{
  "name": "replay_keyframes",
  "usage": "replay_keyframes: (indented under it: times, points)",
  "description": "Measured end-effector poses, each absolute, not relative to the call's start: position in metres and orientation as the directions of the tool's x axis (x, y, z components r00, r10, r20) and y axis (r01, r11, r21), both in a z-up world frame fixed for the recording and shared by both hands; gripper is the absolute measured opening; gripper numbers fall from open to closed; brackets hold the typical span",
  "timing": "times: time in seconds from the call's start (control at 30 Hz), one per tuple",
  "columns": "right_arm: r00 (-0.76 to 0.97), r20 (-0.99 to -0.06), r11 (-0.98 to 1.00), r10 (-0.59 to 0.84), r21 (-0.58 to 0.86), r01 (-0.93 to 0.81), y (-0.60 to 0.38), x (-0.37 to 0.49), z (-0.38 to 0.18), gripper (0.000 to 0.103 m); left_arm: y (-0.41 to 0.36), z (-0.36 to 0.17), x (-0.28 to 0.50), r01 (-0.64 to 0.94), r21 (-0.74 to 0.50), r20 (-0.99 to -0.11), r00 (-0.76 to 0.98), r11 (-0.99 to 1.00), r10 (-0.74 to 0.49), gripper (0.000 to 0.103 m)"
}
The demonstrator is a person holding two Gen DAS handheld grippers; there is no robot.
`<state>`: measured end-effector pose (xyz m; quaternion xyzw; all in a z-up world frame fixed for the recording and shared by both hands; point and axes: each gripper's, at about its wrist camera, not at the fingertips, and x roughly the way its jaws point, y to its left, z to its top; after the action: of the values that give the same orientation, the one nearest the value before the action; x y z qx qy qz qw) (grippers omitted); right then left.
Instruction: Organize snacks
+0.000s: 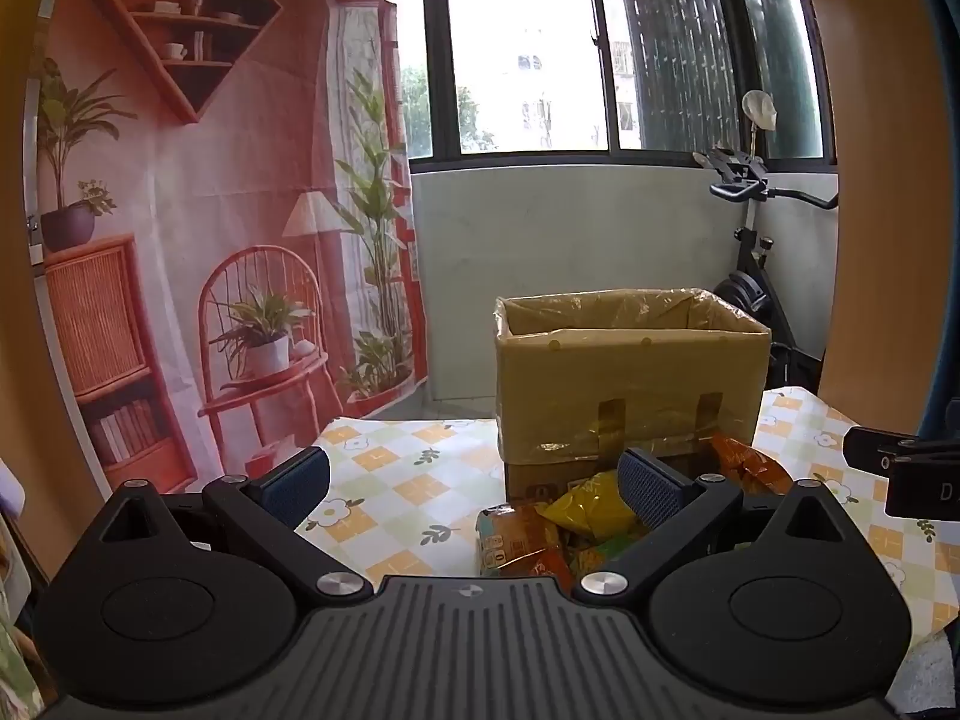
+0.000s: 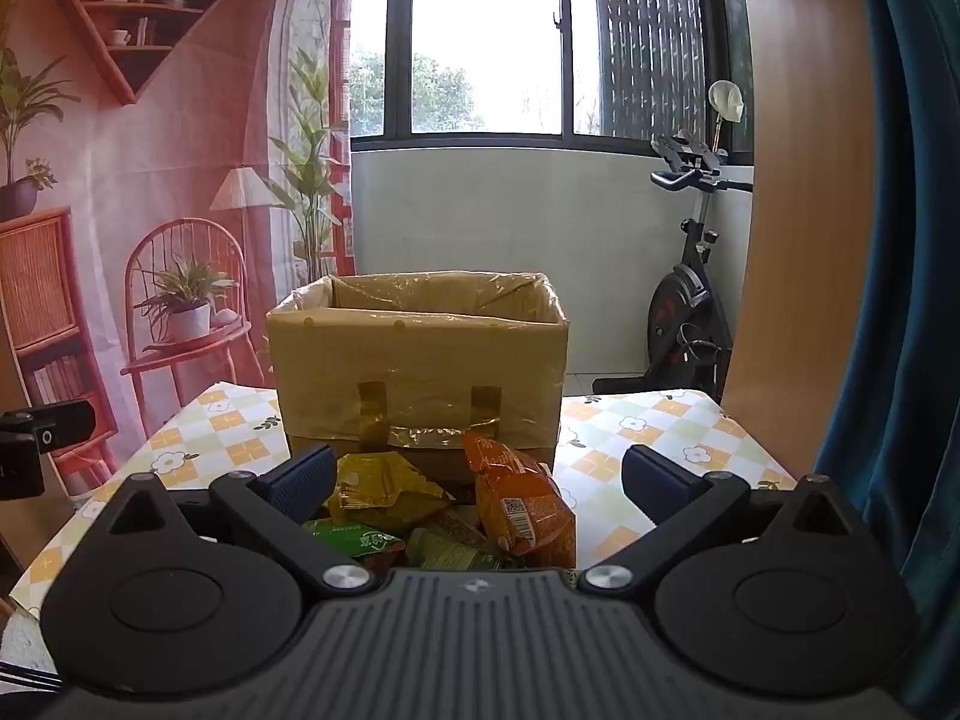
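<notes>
Left gripper (image 1: 474, 489) and right gripper (image 2: 480, 483) spread wide, empty, tilted toward snack packets (image 2: 456, 510)

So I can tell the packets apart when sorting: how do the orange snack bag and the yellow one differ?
The orange bag stands more upright and looks puffed; the yellow bag lies lower and crumpled. The orange bag sits right of the yellow bag in the right wrist view, and shows a printed code square, which the yellow bag does not. Both are shiny packets in front of the cardboard box.

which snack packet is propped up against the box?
The orange packet, at the right of the pile. It leans against the cardboard box, rising above the rest; the yellow packet and green packet lie lower.
</notes>
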<state>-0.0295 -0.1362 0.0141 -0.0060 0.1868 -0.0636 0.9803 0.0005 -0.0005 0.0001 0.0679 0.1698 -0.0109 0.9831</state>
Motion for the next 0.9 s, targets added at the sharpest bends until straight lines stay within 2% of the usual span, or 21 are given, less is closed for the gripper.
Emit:
replay_keyframes:
  times: [0.9]
  points:
    - [0.918,-0.377,0.992,-0.124,-0.027,0.122,-0.141,-0.028,0.015,0.103,-0.003,-0.011,0.002,0.045,0.123,-0.346,0.938,0.991,0.001,0.103]
